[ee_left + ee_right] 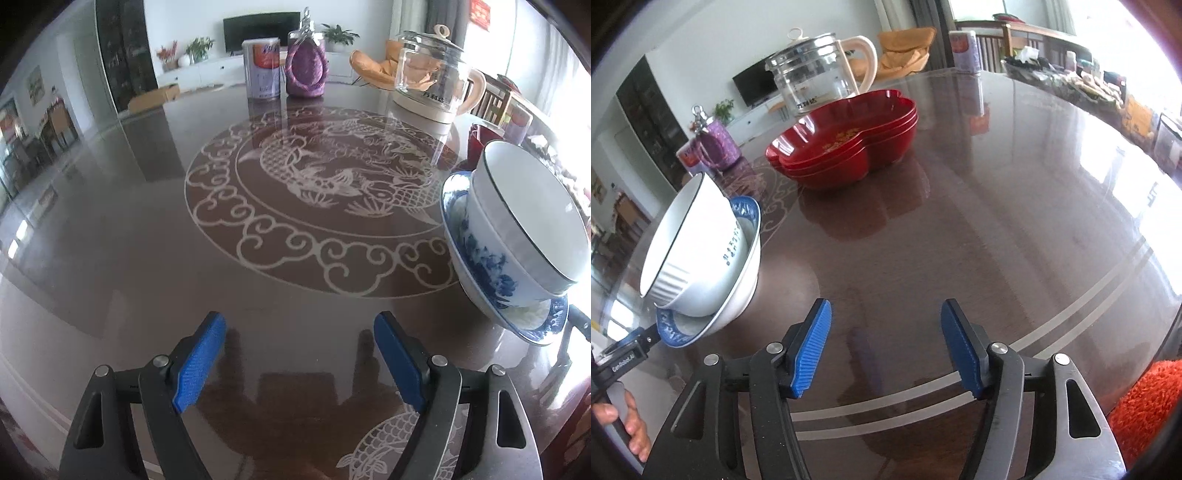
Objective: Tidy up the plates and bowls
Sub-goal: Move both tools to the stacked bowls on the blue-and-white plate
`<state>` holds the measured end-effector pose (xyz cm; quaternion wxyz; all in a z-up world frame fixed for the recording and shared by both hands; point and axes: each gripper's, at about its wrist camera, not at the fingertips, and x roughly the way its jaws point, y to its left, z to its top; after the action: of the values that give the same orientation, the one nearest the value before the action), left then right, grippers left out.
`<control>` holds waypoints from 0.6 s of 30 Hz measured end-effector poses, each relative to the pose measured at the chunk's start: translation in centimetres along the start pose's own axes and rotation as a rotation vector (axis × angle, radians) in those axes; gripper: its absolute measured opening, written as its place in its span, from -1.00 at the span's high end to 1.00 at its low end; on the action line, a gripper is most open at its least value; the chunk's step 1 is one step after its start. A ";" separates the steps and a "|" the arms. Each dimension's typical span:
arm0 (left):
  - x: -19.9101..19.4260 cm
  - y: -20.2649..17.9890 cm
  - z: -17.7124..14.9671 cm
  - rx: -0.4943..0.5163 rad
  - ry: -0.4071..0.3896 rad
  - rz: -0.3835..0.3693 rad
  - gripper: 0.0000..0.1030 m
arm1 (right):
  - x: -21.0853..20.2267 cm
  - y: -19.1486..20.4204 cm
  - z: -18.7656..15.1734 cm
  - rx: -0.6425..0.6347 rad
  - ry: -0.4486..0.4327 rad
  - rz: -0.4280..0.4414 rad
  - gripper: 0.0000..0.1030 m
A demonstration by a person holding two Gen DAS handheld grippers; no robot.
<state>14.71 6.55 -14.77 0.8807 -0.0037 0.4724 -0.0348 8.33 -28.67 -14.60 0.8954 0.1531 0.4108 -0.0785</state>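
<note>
A stack of white and blue-patterned bowls [517,229] rests on a blue-rimmed plate [543,325] at the right of the left wrist view. The same stack [698,251] and plate [679,332] show at the left of the right wrist view. My left gripper [299,362] is open and empty over the table, left of the stack. My right gripper [886,347] is open and empty over the table, right of the stack. Part of the left gripper's body and the hand holding it show at the lower left of the right wrist view.
Stacked red heart-shaped trays [846,144] sit beyond the bowls. A glass kettle [432,74], a purple-covered bottle [306,62] and a can [260,68] stand at the far side of the dark glossy table [147,240]. Clutter lines the far right edge [1108,88].
</note>
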 end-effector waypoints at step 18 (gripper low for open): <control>-0.6 1.6 -0.7 -0.101 0.019 -0.084 -0.59 | 0.1 1.2 -0.5 -0.075 -0.012 -0.030 -0.50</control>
<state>13.87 8.16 -14.70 0.8728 -0.0674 0.4811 -0.0478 8.32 -27.40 -14.78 0.9015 0.1129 0.4104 -0.0776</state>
